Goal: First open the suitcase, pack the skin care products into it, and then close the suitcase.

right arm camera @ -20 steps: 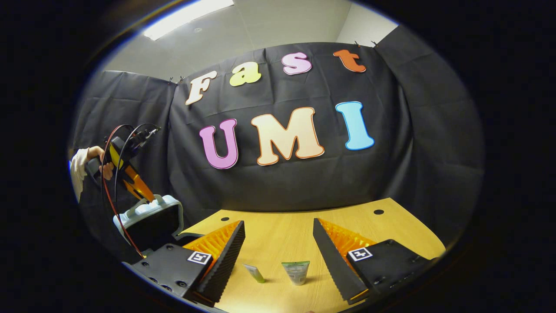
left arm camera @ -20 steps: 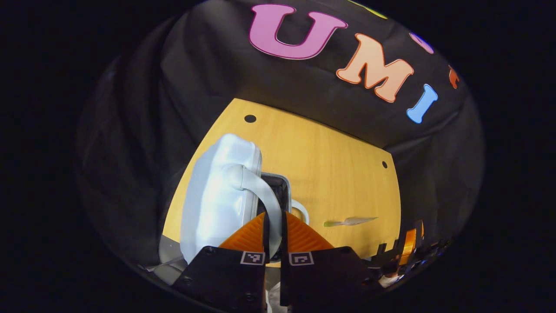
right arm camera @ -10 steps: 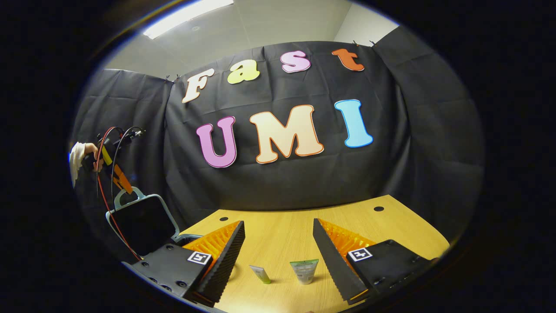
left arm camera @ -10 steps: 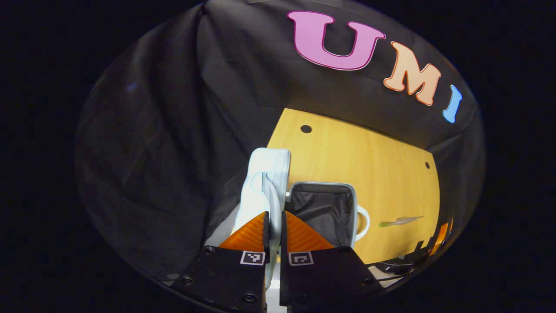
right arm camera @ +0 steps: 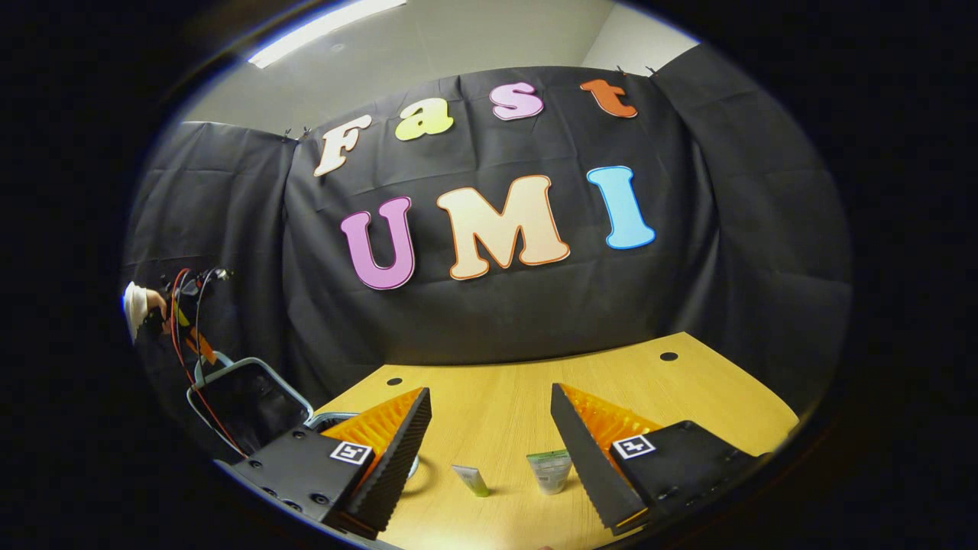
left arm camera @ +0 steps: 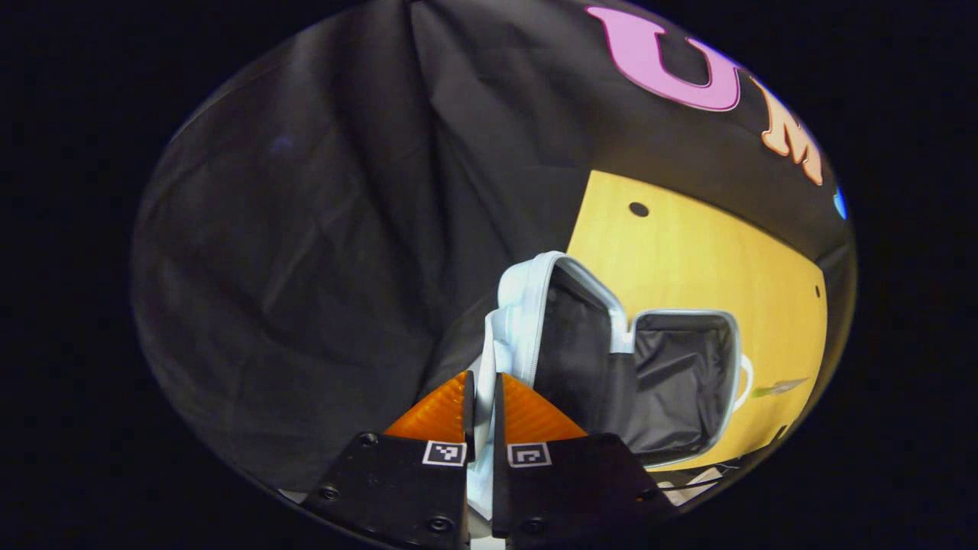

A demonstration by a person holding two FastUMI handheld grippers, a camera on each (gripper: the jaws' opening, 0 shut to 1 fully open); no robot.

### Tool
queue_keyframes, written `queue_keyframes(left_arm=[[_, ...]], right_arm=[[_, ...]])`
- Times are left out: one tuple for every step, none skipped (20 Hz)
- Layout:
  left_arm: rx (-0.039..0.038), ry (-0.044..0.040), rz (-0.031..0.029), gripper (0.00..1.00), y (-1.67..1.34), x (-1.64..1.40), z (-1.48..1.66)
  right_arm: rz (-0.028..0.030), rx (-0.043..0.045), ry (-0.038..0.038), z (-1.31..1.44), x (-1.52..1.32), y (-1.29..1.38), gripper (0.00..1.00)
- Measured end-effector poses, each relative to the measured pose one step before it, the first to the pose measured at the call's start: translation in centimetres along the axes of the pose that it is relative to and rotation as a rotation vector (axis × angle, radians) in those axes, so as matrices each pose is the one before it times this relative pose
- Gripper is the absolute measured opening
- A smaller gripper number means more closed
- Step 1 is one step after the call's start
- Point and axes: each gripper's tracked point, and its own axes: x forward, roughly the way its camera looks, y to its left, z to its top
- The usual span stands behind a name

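A small pale-blue suitcase stands open on the wooden table (right arm camera: 497,405). Its lid (left arm camera: 527,305) is swung up and back, and the black-lined base (left arm camera: 680,382) lies flat. My left gripper (left arm camera: 481,380) is shut on the lid's pale handle, a sliver of which shows between the fingers. In the right gripper view that same gripper (right arm camera: 200,347), held by a hand (right arm camera: 141,302), sits above the raised lid (right arm camera: 244,397) at far left. My right gripper (right arm camera: 489,391) hovers open over two skin-care tubes: a thin green one (right arm camera: 471,480) and a wider one (right arm camera: 552,470).
Red and black cables (right arm camera: 187,359) hang from the left gripper beside the lid. The table has small cable holes (right arm camera: 393,380) near its back edge. The black cloth wall stands close behind and to the left of the suitcase. Bare tabletop lies right of the tubes.
My left gripper has swung the lid by its handle up and over to the left, so the black lining now shows. The right gripper has stayed open, drifting only slightly.
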Motion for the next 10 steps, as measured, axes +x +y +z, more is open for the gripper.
queue_keyframes(left_arm=[[-0.00131,0.00481,0.01138,0.05,0.715,1.401,-0.630],[-0.00768,0.00741,0.00962,0.05,0.539,1.096,-0.689],[-0.00909,0.01195,0.00383,0.05,0.352,1.189,-0.868],[-0.00960,0.00997,-0.00258,0.05,0.057,1.582,-0.858],[-0.00314,0.00581,0.00179,0.05,0.284,1.302,-0.781],[0.00009,0.01007,0.00023,0.05,0.154,0.941,-0.793],[-0.00467,0.01141,-0.00379,0.05,-0.125,0.905,-0.564],[-0.00553,0.01484,0.00023,0.05,-0.046,0.654,-0.582],[0.00053,0.00808,-0.00083,0.05,0.275,0.715,-0.480],[0.00305,0.00863,-0.00249,0.05,0.044,0.459,-0.256]], right_arm=[[-0.00452,0.00556,0.00443,-0.076,-0.133,-0.041,0.94],[-0.00513,0.00323,0.00363,-0.165,-0.145,-0.058,0.98],[-0.00748,-0.00211,0.00538,-0.123,-0.126,-0.251,0.98],[-0.00952,-0.00627,0.00497,-0.230,-0.218,-0.221,0.98],[-0.01021,-0.00687,0.00107,-0.025,-0.180,-0.316,0.98],[-0.00828,-0.00242,0.00322,-0.078,-0.147,-0.210,0.98],[-0.00646,0.00163,0.00328,-0.057,-0.118,-0.142,0.98],[-0.00569,0.00236,0.00352,-0.159,-0.158,-0.149,0.98],[-0.00501,0.00392,0.00536,-0.084,-0.171,-0.119,0.98],[-0.00647,0.00105,0.00283,-0.120,-0.187,-0.196,0.98]])
